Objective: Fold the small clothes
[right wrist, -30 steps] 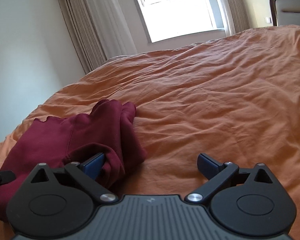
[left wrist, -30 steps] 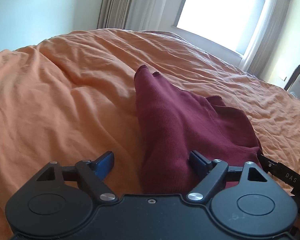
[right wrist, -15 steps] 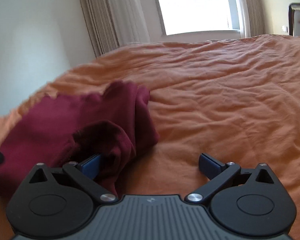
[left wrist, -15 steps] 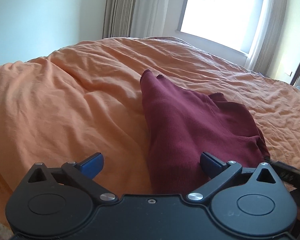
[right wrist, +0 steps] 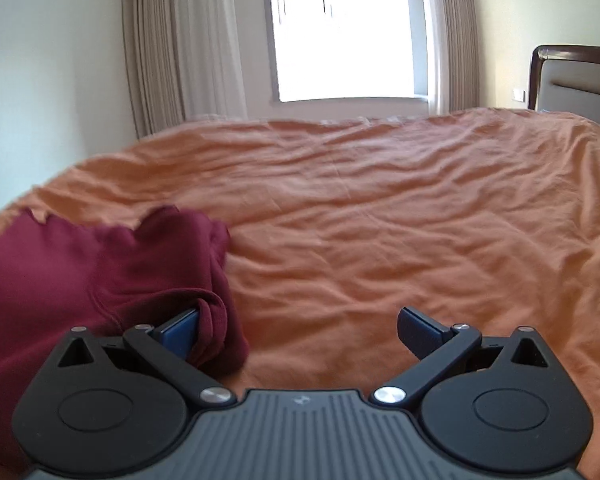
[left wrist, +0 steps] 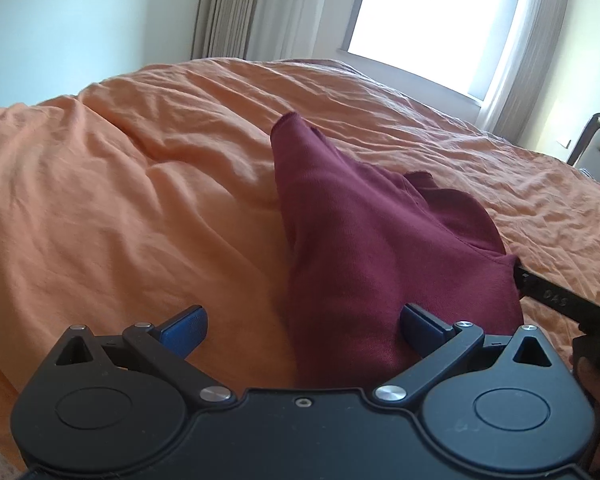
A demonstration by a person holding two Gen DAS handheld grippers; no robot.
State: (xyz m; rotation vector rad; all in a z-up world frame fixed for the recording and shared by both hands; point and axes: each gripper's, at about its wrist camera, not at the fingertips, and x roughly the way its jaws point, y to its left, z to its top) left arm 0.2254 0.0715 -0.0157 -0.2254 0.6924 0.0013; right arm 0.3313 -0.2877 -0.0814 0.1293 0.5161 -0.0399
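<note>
Both tongs, the left gripper (left wrist: pixel 300 326) and right gripper (right wrist: pixel 298 330), are still held wide; the maroon garment (left wrist: pixel 380 240) has been neared, its hem draped over the right's left finger; open orange bedspread (right wrist: pixel 400 220) is seen rightward.

Count: 1 maroon garment (left wrist: pixel 364 240) on the orange duvet (left wrist: pixel 120 200), 2 grippers, 1 window (right wrist: pixel 340 32), probably 1 headboard (right wrist: pixel 576 80).

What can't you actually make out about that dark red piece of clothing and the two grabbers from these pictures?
- Garment type: the maroon garment lies bunched in both views; its near end is hidden behind the left gripper.
- Its left part: cut off by the right wrist view's edge and blurred.
- Right gripper: cloth drapes over one finger; contact underneath is hidden.
- Bed edges: out of frame.
</note>
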